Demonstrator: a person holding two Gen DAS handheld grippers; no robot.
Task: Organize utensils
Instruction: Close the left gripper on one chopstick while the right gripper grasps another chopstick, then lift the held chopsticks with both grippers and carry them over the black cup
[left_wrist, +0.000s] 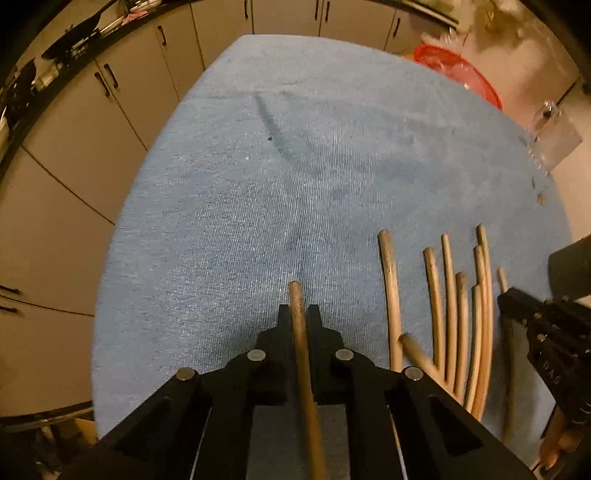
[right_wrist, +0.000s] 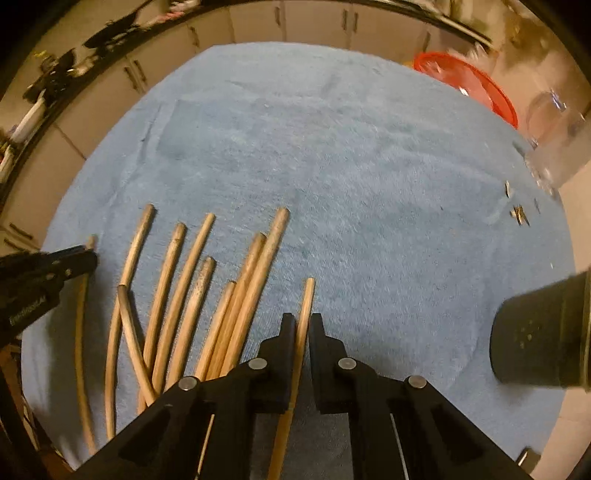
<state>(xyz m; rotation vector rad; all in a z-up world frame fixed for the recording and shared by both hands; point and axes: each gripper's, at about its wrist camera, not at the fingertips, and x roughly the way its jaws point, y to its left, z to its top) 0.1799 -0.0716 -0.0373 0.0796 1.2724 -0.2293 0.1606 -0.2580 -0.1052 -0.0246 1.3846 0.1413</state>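
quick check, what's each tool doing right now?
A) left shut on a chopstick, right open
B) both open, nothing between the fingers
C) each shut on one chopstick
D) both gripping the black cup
C: the left tool is clamped on a single chopstick, and the right tool pinches another chopstick beside the loose pile on the blue cloth.

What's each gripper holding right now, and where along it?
Left gripper is shut on a thin wooden chopstick just below its far tip. Right gripper is shut on another wooden chopstick, likewise near its far end.
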